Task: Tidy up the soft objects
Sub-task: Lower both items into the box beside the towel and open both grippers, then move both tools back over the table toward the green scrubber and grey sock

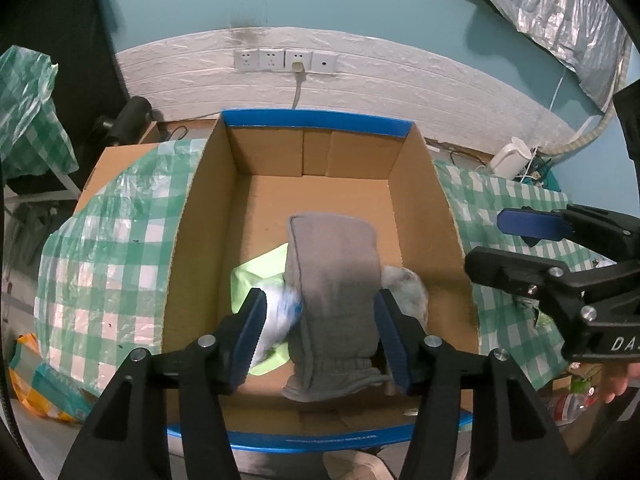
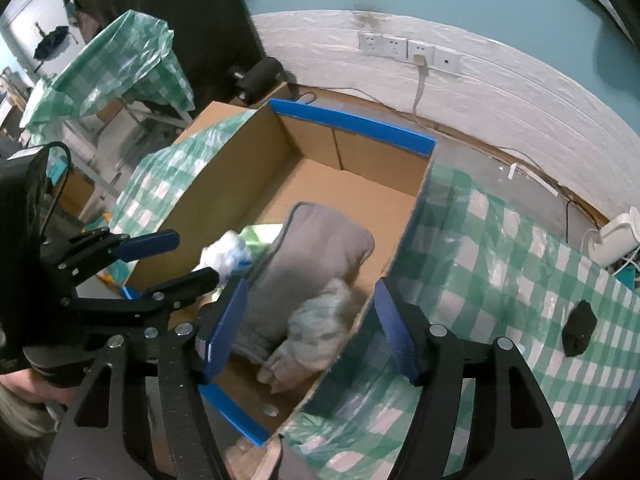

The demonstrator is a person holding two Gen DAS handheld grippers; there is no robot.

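Left gripper [image 1: 320, 332] sits low centre of the left wrist view, jaws spread wide either side of the grey sock [image 1: 334, 300]. The pads flank it but whether the right pad touches the cloth can't be told; it doesn't look clamped, so read as open, nothing held. Right gripper [image 2: 310, 326] is bottom centre of its own view, also spread wide and empty, hovering over the near-right wall of the cardboard box [image 1: 424, 216].

The sock lies inside the box, centre frame, draped over a lime-green cloth [image 1: 248, 280] w/ a white-and-blue crumpled piece [image 1: 280, 312] at its left and a pale grey bundle [image 1: 404, 288] at its right. In the right wrist view a small black item [image 2: 580, 334] lies on the green check tablecloth [image 2: 500, 280], right of frame, well apart from the box; probably another soft thing to collect.

Handling, as a guess: sock is light, limp knit, no stiffness, not fragile, not slippery. It'll sag and fold if pinched at one end. Best hold is across the mid-body or at the ribbed cuff at the bottom of the frame, where the fabric is thickest. A pinch too deep risks catching the green cloth underneath too.
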